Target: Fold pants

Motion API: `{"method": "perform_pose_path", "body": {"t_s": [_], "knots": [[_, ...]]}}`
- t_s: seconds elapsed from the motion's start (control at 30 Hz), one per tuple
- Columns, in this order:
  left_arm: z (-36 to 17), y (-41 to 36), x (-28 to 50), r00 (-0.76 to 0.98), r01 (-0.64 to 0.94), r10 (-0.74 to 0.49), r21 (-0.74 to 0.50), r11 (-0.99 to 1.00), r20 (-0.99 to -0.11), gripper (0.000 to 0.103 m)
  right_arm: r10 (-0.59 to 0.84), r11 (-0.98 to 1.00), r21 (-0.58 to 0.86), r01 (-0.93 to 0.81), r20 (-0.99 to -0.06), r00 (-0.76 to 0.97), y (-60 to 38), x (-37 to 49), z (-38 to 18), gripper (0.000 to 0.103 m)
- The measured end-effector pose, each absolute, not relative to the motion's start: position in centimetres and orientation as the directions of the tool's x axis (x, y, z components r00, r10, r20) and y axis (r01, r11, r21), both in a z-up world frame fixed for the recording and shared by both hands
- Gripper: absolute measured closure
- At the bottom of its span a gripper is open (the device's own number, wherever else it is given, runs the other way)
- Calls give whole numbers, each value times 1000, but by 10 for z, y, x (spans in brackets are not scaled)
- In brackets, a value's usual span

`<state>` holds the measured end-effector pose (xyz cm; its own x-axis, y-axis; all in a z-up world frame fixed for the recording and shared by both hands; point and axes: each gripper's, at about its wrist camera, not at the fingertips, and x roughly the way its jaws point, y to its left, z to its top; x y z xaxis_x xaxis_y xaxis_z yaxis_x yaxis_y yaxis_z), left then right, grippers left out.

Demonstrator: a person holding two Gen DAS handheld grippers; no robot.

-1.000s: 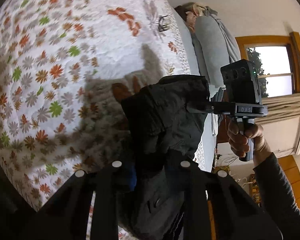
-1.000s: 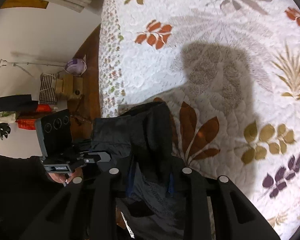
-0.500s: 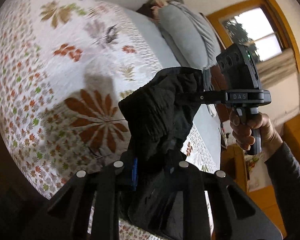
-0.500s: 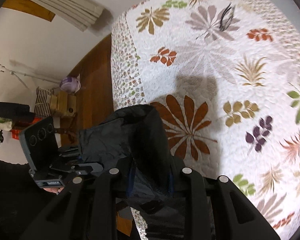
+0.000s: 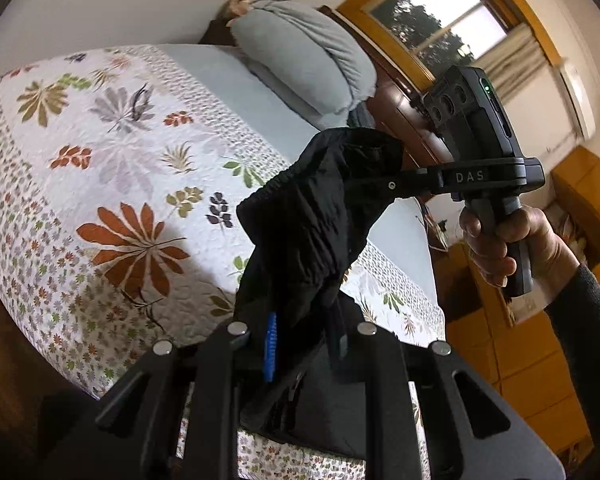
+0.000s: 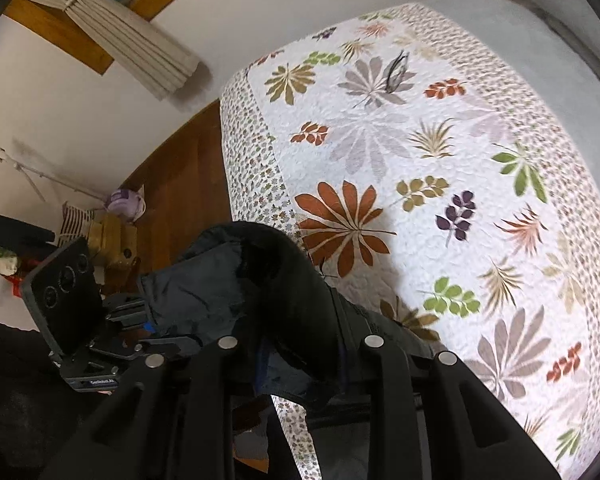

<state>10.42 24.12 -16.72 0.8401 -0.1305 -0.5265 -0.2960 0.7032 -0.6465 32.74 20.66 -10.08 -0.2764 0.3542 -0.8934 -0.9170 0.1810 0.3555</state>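
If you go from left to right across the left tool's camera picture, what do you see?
Flowery quilt → black pants → the other tool pinching the pants → the hand holding it → window up top.

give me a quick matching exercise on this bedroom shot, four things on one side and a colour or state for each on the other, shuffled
1. pants
2. pillow
3. quilt
4. curtain

a. grey, at the bed's head
b. beige, bunched by the window
c. black, held up between left gripper and right gripper
d. white with leaf prints, spread on the bed

Pairs: 1-c, 2-a, 3-d, 4-b
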Motion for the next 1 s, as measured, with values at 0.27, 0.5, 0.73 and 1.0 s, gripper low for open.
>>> {"method": "perform_pose_path", "body": {"t_s": [0.27, 0.5, 0.73, 1.0], "knots": [[-146, 204, 107, 828, -249, -138, -577, 778, -543, 85, 417, 229, 334, -914, -882, -218, 157, 323, -81, 77], [-133, 174, 111, 820, -209, -143, -523, 826, -555, 86, 450, 262, 325, -909, -874, -183, 119, 322, -69, 77], [-124, 149, 115, 812, -170, -153, -479, 861, -564, 86, 469, 290, 315, -904, -870, -153, 90, 322, -62, 77], [-118, 126, 122, 803, -129, -166, -441, 888, -572, 86, 477, 320, 300, -899, -871, -121, 62, 324, -61, 77]]}}
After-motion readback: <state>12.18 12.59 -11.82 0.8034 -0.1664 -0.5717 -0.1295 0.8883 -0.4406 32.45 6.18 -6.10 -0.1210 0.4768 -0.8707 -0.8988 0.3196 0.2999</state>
